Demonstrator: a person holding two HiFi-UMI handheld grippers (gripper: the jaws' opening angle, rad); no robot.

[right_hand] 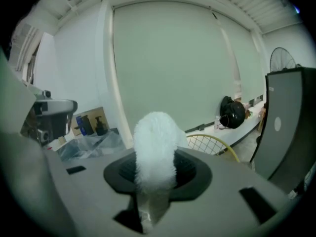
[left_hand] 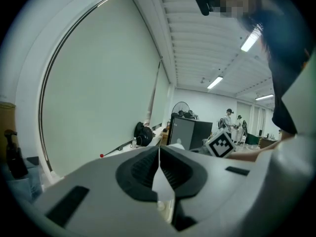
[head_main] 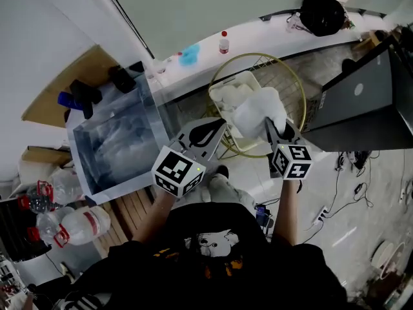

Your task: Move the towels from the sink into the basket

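**Towel held over basket, not yet let go**

Sink [head_main: 76, 160] sits far left, lined w/ clear film. Can't tell if more towels lie in it. L gripper [head_main: 216, 125] hangs btwn sink and basket, fingers [left_hand: 140, 169] pressed together w/ nothing in them, so prob. spare for now. Basket [head_main: 258, 55] is a yellow wire ring w/ a white tub [head_main: 222, 95] inside, and white cloth already lies in the tub. R gripper [head_main: 274, 126] is over the basket's near-right side, fingers [right_hand: 192, 174] clamped on a fluffy white towel [head_main: 258, 112] that bunches up above the tub. It's held there, I'd say, so a release drops it straight in.

Around: big water bottles [head_main: 71, 225] on the floor lower left. Small red-cap bottle [head_main: 224, 42] and black bag [head_main: 324, 8] stand on the worktop [head_main: 271, 31] behind. Dark panel [head_main: 361, 108] stands just right of the basket. Nothing sits btwn towel and tub; the panel crowds the R side only.
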